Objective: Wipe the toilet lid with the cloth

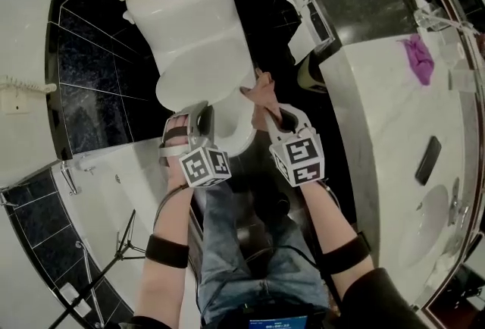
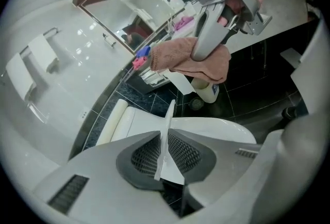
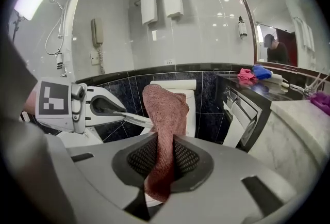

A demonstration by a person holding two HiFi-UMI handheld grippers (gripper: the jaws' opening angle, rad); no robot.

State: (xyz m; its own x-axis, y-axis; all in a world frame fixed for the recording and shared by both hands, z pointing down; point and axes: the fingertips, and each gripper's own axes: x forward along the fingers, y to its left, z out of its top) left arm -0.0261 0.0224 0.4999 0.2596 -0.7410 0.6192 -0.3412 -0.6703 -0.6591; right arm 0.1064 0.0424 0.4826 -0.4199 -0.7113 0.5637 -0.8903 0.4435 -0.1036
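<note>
Your left gripper has its jaws pinching the thin front edge of the toilet lid. Your right gripper, just beside it, has its jaws clamped on the cloth.

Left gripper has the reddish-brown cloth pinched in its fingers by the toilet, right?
Not quite: it is the right gripper that has the reddish-brown cloth pinched in its fingers by the toilet. The right gripper view shows it.
</note>
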